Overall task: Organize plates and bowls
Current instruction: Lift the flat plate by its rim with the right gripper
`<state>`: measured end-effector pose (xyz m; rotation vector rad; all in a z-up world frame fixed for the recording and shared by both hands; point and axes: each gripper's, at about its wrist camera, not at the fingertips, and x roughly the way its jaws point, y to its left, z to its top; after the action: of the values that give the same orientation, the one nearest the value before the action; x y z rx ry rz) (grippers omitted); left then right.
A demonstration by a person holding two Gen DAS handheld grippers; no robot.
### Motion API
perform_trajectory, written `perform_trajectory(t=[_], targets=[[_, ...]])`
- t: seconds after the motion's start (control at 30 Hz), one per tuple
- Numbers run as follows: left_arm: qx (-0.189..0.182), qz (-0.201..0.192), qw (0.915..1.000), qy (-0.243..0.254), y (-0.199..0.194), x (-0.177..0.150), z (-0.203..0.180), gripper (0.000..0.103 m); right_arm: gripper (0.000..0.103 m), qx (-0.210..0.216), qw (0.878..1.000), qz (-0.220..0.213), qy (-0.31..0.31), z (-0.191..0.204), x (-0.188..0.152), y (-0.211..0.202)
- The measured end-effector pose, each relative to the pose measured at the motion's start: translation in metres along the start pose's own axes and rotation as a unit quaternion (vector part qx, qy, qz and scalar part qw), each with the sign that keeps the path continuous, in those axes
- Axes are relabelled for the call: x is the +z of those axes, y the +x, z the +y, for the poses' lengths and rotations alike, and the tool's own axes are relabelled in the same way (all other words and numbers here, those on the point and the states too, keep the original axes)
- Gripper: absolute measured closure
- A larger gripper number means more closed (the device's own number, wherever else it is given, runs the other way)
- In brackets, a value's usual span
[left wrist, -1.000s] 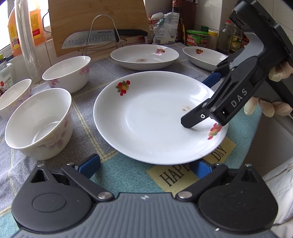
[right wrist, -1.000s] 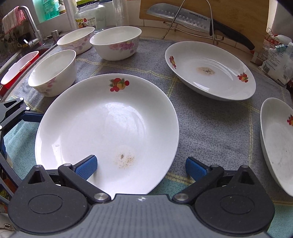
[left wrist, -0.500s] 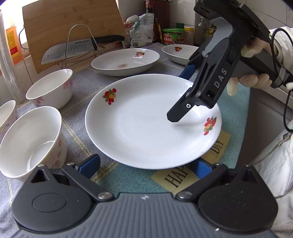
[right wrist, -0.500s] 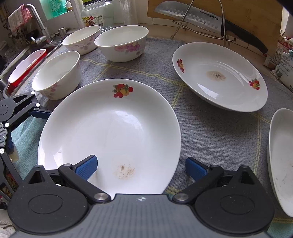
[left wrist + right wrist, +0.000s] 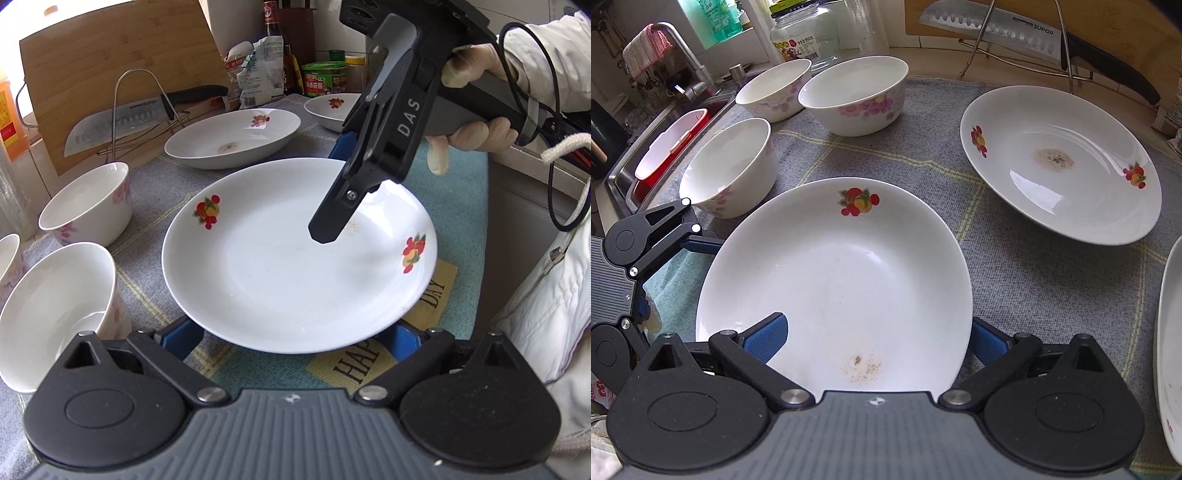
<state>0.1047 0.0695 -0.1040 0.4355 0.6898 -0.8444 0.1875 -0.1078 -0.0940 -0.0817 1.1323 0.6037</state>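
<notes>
Beside plate (image 5: pixel 849 266), three bowls (image 5: pixel 731 166), maybe touching

A white front plate (image 5: pixel 831 280) with red fruit motifs and a brown smear lies flat. Behind it to the right sits a deeper stained plate (image 5: pixel 1060 166); left of it stand three upright, empty floral bowls (image 5: pixel 731 166).

Grey checked cloth (image 5: pixel 1015 280) covers counter; steel sink (image 5: pixel 624 173) left; bright window (image 5: pixel 720 22) behind; tiled wall.
</notes>
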Motion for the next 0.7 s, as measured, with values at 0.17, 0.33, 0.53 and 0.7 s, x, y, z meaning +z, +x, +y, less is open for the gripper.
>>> perform_trajectory(t=[0.17,0.33,0.53,0.7], targets=[[-0.002,-0.007,1.0,-0.006,-0.002,-0.003,-0.001,0.006,0.001,0.022,1.0,0.005,0.002,-0.005,0.002,0.0],[-0.005,-0.009,0.9999,0.0,-0.005,-0.004,0.0,0.007,0.005,0.036,0.999,0.014,-0.003,-0.007,0.006,0.0],[-0.008,-0.009,0.9999,0.011,-0.006,-0.003,0.001,0.007,0.011,0.049,0.999,0.021,-0.001,-0.014,0.013,-0.001],[-0.014,-0.006,0.9997,0.018,-0.008,-0.003,0.002,0.008,0.015,0.056,0.998,0.022,0.008,-0.019,0.017,0.0]])
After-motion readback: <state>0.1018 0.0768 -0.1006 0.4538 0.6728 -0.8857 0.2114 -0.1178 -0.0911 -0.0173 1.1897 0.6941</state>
